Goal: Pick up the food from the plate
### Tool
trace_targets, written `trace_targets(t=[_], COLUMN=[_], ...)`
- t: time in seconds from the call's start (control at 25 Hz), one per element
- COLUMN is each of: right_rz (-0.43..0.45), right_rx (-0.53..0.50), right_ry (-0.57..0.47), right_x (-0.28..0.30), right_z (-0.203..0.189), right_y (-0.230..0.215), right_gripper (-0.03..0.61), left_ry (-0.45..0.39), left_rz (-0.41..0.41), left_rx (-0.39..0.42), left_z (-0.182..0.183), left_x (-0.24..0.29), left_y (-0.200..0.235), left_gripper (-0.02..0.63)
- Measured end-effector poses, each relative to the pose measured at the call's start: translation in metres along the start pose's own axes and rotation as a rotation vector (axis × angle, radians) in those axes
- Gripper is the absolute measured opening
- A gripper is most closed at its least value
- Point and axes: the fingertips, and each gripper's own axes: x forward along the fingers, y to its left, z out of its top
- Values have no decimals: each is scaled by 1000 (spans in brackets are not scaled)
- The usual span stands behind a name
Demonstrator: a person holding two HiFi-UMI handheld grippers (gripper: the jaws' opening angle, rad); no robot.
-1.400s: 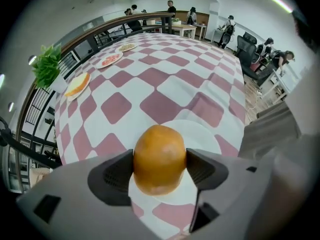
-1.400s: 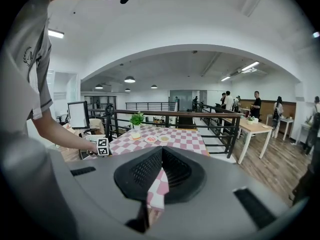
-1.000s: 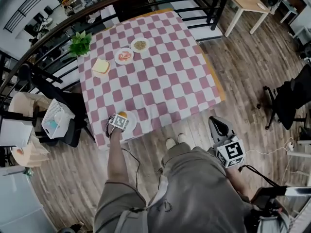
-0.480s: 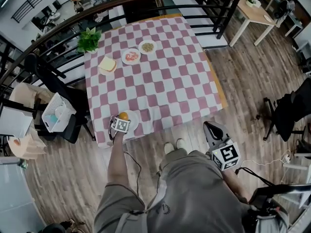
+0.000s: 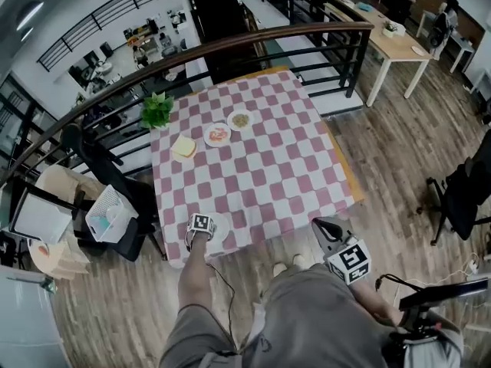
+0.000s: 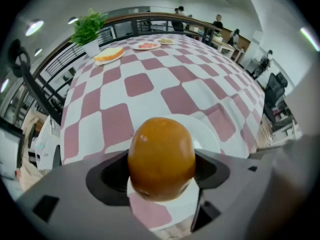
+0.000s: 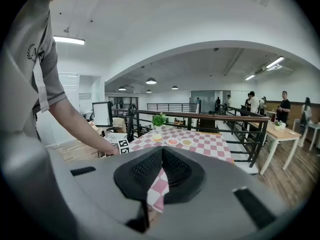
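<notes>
A round orange-brown piece of food (image 6: pixel 161 156) sits between the jaws of my left gripper (image 6: pixel 161 173). Both pads press on its sides. It is over the near part of a white plate (image 6: pixel 205 132) at the front left edge of the checked table (image 5: pixel 261 167). In the head view the left gripper (image 5: pixel 201 225) and its marker cube cover the food, and only the plate's rim (image 5: pixel 222 226) shows. My right gripper (image 5: pixel 320 226) hangs off the table at the front right. Its jaws are shut and empty (image 7: pixel 160 170).
On the far left of the table stand a plate with bread (image 5: pixel 183 146), a plate with red food (image 5: pixel 218 134), a third plate (image 5: pixel 241 119) and a potted plant (image 5: pixel 157 110). A dark railing (image 5: pixel 253 41) curves behind the table. A chair and a white basket (image 5: pixel 107 215) are at the left.
The head view has swung, so the table sits farther up and right. The left gripper stays at the plate on the food, now hidden under its cube. The right gripper stays low at the right.
</notes>
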Motion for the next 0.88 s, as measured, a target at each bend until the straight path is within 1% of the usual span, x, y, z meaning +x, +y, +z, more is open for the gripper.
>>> trace_targets(t=[0.04,0.08,0.12,0.2,0.28,0.4,0.56,0.72,0.88], right_rz=[-2,-4,-7,-15,-20,-15,12,43,99], right_rx=[8,18,27,41,44,30,5,-12,-23], right_ry=[-4,-10,-16,-32,-49,-70,-97,-132,-157], right_x=[0,-1,0,2,6,15,31,44,55], right_z=[0,-1,-2,0,6,16,33,52,75], right_y=[-4,-9,-14,-25,-37,-49,-57,-57,-44], right_gripper=[11,11,11,9,11,11,11,11,11], left_ry=[-14,-40,-70,-140,-235,-406,-669,-906,-1117], left_rz=[-5,-12,-16,-11,-12,-40,-77,-111,-172], left_rx=[-51,-83,-92,-65,-35,-14,-9,5,62], left_z=[4,10,18,38,62,99,139,156,162], left_x=[-6,-13,-20,-38,-63,-107,-180,-256,-329], left_y=[-2,-6,-10,-21,-35,-63,-105,-148,-192], left_gripper=[351,351,351,353,359,359,359,359,359])
